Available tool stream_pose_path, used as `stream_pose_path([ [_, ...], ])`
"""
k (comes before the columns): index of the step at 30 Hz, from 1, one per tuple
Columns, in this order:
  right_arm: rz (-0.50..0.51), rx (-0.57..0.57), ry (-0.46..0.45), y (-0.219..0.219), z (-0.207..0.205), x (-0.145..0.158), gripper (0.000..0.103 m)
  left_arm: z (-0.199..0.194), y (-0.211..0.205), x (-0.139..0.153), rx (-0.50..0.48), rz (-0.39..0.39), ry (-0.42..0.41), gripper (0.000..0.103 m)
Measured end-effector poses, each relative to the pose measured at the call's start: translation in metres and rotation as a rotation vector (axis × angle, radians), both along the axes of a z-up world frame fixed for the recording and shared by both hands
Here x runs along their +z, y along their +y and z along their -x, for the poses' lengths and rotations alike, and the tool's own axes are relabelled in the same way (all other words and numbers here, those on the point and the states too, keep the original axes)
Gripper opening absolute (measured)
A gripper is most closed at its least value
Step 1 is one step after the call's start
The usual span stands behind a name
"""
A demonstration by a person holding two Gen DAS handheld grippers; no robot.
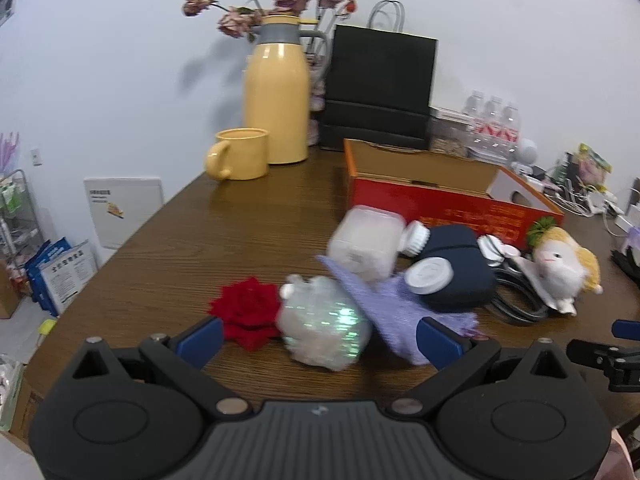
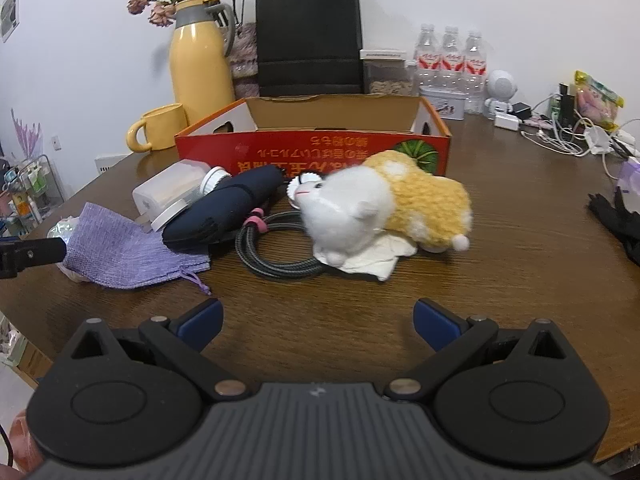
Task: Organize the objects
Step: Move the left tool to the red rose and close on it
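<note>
An open red cardboard box [image 1: 448, 204] [image 2: 312, 148] stands on the wooden table. In front of it lies a pile: a clear plastic jar [image 1: 366, 242] [image 2: 172, 190], a navy pouch [image 1: 456, 264] [image 2: 228, 204], a purple cloth bag [image 1: 388, 308] [image 2: 120, 248], a shiny white pompom [image 1: 324, 328], a red fabric rose [image 1: 248, 312], a coiled black cable [image 2: 276, 248] and a white-and-yellow plush toy [image 1: 560, 264] [image 2: 384, 208]. My left gripper [image 1: 320, 340] is open, its fingers either side of the pompom. My right gripper [image 2: 318, 320] is open and empty, short of the plush toy.
A yellow jug [image 1: 278, 96] [image 2: 200, 64] and yellow mug [image 1: 240, 154] [image 2: 160, 128] stand at the back left, beside a black paper bag [image 1: 380, 84] [image 2: 310, 36]. Water bottles [image 2: 450, 56], cables and chargers [image 2: 568, 136] fill the back right. The table edge runs along the left.
</note>
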State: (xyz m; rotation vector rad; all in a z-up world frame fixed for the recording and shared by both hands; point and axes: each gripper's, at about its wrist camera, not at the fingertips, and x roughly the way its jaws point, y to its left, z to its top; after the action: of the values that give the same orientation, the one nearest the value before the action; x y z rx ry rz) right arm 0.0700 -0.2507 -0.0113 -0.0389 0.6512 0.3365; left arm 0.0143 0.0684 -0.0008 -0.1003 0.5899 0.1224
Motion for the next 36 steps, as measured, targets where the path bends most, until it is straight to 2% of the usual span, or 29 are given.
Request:
stream_pose_path([
  [13, -0.005, 0.070, 0.008, 0.032, -0.024, -0.005, 0.103, -0.006, 0.050, -0.004, 0.125, -0.023, -0.001, 0.102],
  [16, -0.006, 0.091, -0.002, 0.040, -0.029, -0.004, 0.099, -0.009, 0.062, -0.006, 0.150, -0.020, 0.003, 0.097],
  [25, 0.034, 0.075, 0.002, 0.053, -0.053, -0.007, 0.093, -0.026, 0.079, -0.020, 0.131, 0.022, 0.031, 0.087],
  [36, 0.039, 0.036, 0.018, 0.052, -0.070, -0.015, 0.097, -0.048, 0.083, -0.030, 0.082, 0.054, 0.060, 0.089],
])
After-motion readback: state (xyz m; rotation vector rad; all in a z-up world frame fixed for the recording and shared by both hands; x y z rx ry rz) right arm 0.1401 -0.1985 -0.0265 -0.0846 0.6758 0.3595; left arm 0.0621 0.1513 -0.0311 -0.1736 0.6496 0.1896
